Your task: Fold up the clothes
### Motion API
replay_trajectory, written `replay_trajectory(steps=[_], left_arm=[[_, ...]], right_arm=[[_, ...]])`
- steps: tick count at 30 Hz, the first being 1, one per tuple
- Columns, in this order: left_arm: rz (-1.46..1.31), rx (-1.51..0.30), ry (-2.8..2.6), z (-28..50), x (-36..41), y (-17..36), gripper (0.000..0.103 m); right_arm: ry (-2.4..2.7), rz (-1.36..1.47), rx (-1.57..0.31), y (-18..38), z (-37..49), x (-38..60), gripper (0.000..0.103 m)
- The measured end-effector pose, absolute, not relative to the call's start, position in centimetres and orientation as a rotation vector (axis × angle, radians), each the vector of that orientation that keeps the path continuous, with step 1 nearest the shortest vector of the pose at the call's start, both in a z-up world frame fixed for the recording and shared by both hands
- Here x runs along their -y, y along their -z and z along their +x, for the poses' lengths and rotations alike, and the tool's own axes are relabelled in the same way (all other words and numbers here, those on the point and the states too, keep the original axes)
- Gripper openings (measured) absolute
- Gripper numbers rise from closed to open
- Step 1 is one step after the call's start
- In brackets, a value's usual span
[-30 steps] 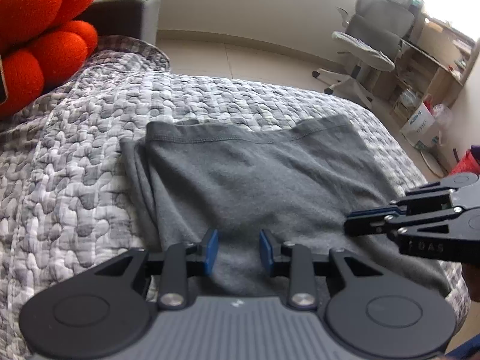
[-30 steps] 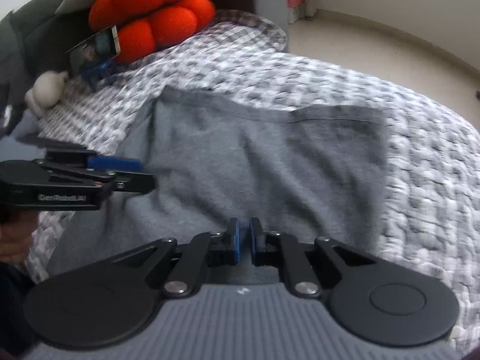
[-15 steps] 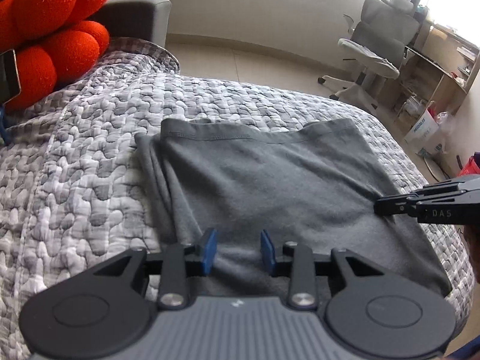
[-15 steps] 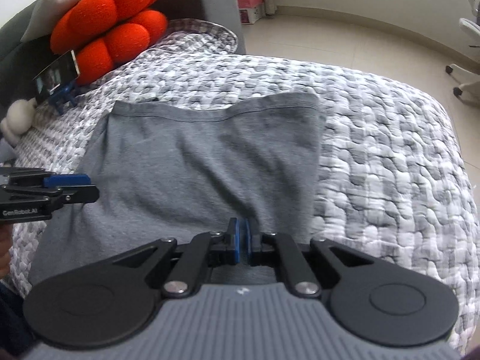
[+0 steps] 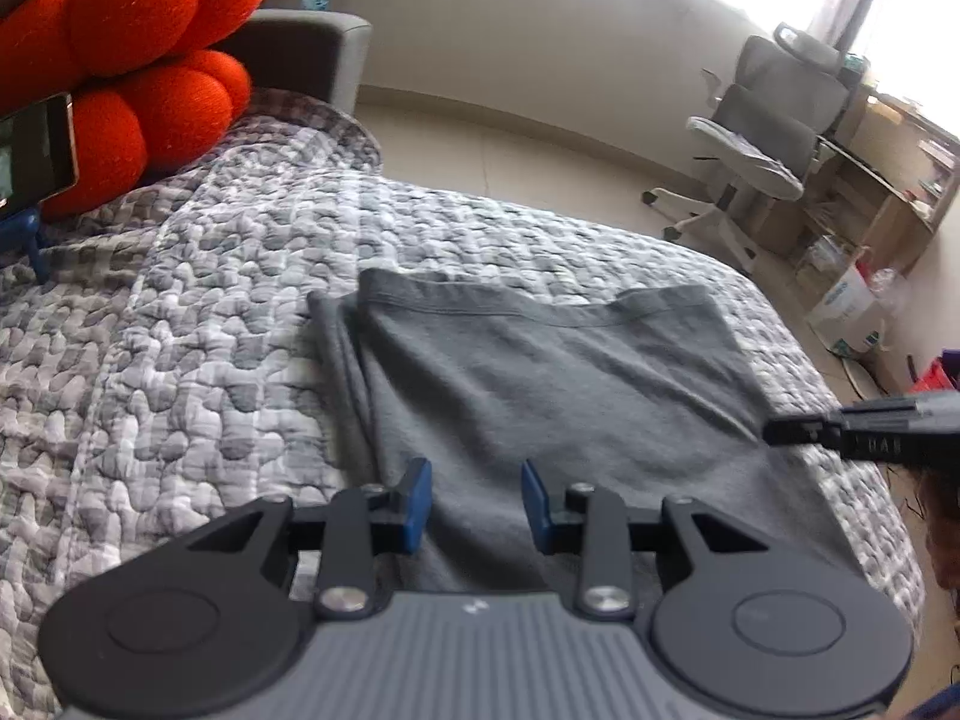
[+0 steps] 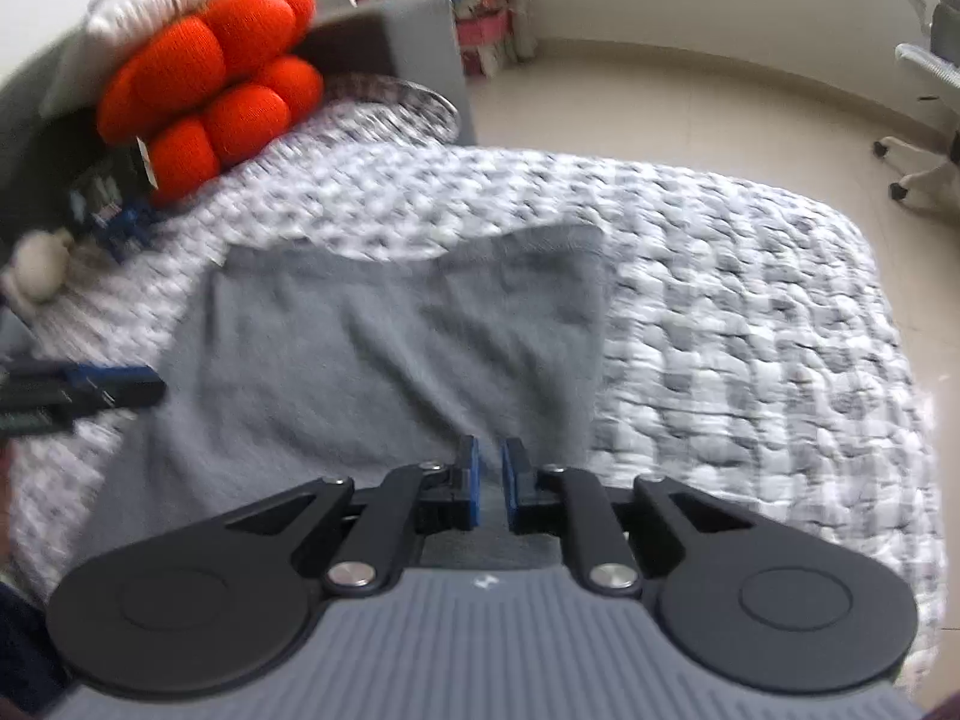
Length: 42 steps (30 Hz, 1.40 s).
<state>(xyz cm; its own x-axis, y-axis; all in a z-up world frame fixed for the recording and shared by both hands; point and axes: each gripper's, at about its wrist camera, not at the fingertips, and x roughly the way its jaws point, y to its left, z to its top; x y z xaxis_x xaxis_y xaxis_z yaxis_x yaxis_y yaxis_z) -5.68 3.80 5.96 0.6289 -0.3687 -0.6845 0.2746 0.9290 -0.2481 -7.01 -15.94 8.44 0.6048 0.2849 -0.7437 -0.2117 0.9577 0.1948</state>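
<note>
Sitting flat on the grey quilted bed cover (image 5: 198,360) is the folded grey garment (image 5: 540,384), orange cushion (image 5: 132,54) way off at the left. Left gripper (image 5: 477,498) hovers over its near edge, jaws partly apart, nothing pinched. Right gripper (image 6: 487,480) is just cracking open, blue pads (image 6: 471,483) empty, cloth below.

- My left gripper (image 5: 476,504) points forward and down, its blue pads (image 5: 416,504) set a clear gap apart, nothing pinched between them.
- My right gripper (image 6: 487,483) tilts down the same way. Its jaws are opening, only a narrow slit showing between the pads (image 6: 470,480), and nothing is gripped.
- From each camera, the other gripper's tip pokes in at the side edge, so the two sit level and well apart.
</note>
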Motion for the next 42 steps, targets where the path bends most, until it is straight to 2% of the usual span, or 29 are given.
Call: replay_trajectory(steps=[7,9,14,16,20,22,23,28,33,38,42], left_arm=[[-0.101,-0.842,0.412,-5.8,-2.2,-5.2,0.034],[-0.063,-0.863,0.391,-5.6,-1.6,-4.7,0.033],[-0.073,-0.87,0.373,-5.4,-2.4,-4.7,0.032],[-0.09,-0.864,0.358,-5.4,-3.0,-4.9,0.032],[-0.144,-0.838,0.346,-5.4,-4.1,-5.5,0.032],[-0.169,-0.826,0.369,-5.5,-4.2,-5.7,0.032],[-0.176,-0.821,0.379,-5.5,-4.2,-5.7,0.032],[-0.153,-0.806,0.435,-6.1,-2.2,-5.7,0.032],[-0.057,-0.842,0.444,-6.8,0.0,-4.6,0.033],[0.011,-0.85,0.425,-7.1,1.1,-4.3,0.033],[-0.013,-0.82,0.42,-7.7,0.6,-4.9,0.033]], right_arm=[[-0.374,0.004,-0.921,-7.3,-7.1,13.1,0.015],[-0.367,-0.013,-0.938,-6.9,-7.0,12.8,0.012],[-0.27,0.009,-0.95,-6.4,-6.7,15.2,0.011],[-0.254,0.025,-0.951,-6.4,-6.8,16.0,0.006],[-0.244,0.02,-0.947,-6.6,-7.1,16.3,0.006],[-0.251,0.015,-0.929,-6.9,-7.3,16.1,0.009],[-0.258,0.014,-0.915,-7.2,-7.4,16.0,0.015],[-0.424,0.031,-0.857,-8.4,-8.2,13.2,0.015],[-0.63,-0.101,-0.885,-8.0,-9.5,9.1,0.014],[-0.598,-0.236,-0.945,-6.1,-9.2,7.1,0.013],[-0.599,-0.197,-0.903,-7.1,-9.3,7.6,0.016]])
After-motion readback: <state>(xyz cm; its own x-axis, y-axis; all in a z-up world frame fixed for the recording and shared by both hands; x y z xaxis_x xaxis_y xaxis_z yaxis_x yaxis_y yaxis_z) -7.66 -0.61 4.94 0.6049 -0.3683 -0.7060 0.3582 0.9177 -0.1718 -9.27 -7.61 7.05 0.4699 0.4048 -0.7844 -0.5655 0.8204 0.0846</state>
